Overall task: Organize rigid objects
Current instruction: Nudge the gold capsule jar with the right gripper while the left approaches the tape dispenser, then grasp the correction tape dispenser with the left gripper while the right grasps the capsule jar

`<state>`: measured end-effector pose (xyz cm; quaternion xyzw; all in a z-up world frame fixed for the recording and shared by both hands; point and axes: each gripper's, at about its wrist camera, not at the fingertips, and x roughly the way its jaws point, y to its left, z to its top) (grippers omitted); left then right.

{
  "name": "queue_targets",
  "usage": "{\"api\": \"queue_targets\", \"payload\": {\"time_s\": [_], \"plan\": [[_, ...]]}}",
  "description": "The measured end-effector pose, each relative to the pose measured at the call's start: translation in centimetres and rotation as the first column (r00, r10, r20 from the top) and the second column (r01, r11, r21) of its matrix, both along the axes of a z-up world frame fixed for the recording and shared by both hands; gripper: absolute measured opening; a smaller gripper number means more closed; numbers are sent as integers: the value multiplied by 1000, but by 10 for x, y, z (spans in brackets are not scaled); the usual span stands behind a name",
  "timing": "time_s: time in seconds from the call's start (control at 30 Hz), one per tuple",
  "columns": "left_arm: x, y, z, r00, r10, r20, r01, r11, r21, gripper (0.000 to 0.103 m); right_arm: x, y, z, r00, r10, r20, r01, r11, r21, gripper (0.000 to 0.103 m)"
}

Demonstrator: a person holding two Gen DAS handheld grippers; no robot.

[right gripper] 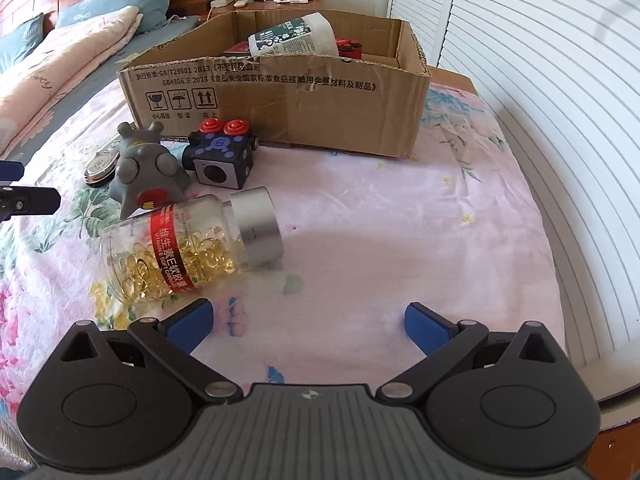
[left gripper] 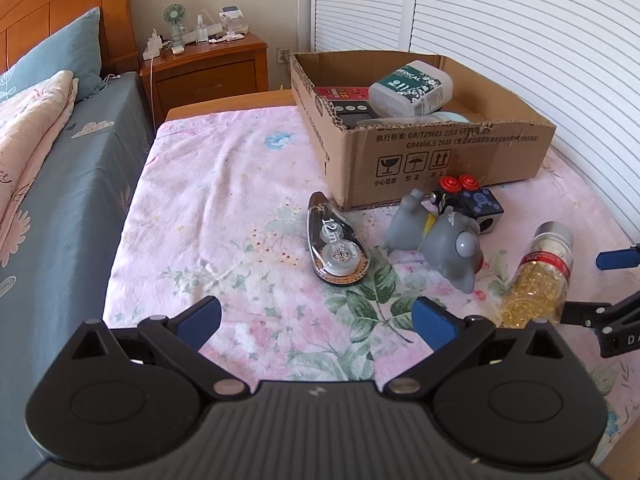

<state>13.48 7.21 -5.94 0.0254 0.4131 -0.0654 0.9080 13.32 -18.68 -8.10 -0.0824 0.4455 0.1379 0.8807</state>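
A cardboard box (left gripper: pixel 440 160) (right gripper: pixel 320 108) stands on the pink floral cloth and holds a white medical bottle (left gripper: pixel 408 88) (right gripper: pixel 296 36) and flat packs. In front of it lie a correction tape (left gripper: pixel 334 244), a grey toy figure (left gripper: pixel 440 236) (right gripper: pixel 148 172), a black cube with red buttons (left gripper: pixel 472 200) (right gripper: pixel 224 152) and a clear capsule bottle (left gripper: pixel 540 276) (right gripper: pixel 188 240) on its side. My left gripper (left gripper: pixel 316 320) is open and empty, short of the tape. My right gripper (right gripper: pixel 308 324) is open and empty, just right of the capsule bottle.
A bed with blue sheet and pink quilt (left gripper: pixel 48 152) lies to the left. A wooden nightstand (left gripper: pixel 208 68) with a fan and small items stands behind. White louvred doors (left gripper: pixel 520 40) run along the right. The table edge (right gripper: pixel 616 400) is near at the right.
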Motion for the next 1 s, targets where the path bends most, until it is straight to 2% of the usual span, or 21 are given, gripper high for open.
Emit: {"api": "queue_targets", "payload": {"time_s": [0.23,0.33,0.43,0.53,0.63,0.77,1.0], "plan": [[28,1,-15,1000,23,-4,-23,1000,10,101,-5,-1,-2,999,7,35,-8,1000,9,103],[36,-5,-21,1000,11,9,-11,1000,26,98,-6,-1,-2,999,11,41,-12,1000,11,103],[42,-9,-25,1000,4,5,-4,1000,31,89,-6,-2,-2,999,11,46,-12,1000,13,103],[46,-8,-24,1000,-2,7,2,1000,-7,78,-7,-2,-3,999,12,51,-13,1000,15,103],[49,-9,-23,1000,-11,17,12,1000,-18,64,-7,-2,-3,998,12,58,-13,1000,17,103],[51,-11,-20,999,-31,20,32,999,-23,40,-8,-2,-3,998,11,63,-13,1000,18,103],[36,-6,-19,999,-42,5,43,999,-24,40,-9,-2,-4,998,9,69,-10,1000,19,103]]}}
